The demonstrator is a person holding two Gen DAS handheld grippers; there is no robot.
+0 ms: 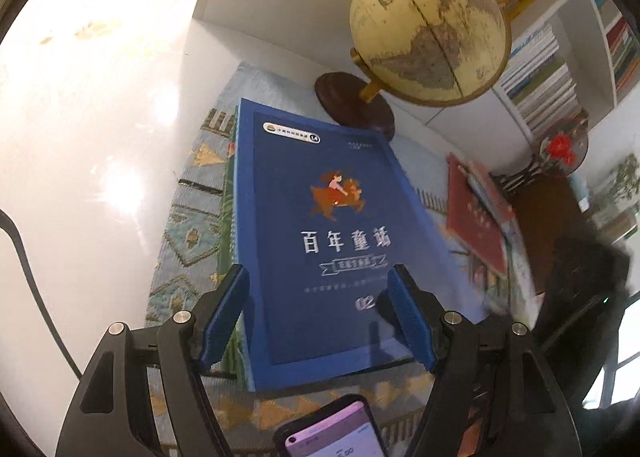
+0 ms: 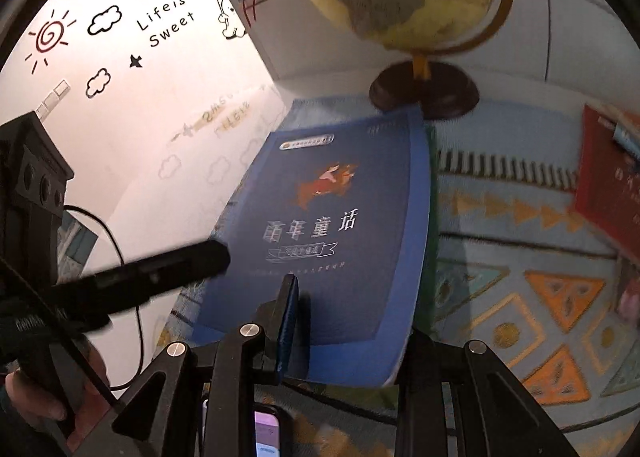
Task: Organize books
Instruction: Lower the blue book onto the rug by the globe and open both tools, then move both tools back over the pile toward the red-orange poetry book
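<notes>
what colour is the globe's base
Dark reddish-brown, like wood; the base shows best in the left wrist view.

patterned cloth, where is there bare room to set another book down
Free: the patterned cloth between the blue book and the red book. Crowded: behind the blue book, where the globe base touches its far corner.

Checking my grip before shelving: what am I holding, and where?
The right gripper pinches the blue book at its near edge, one finger on the cover, the other underneath. The left gripper holds nothing.
</notes>
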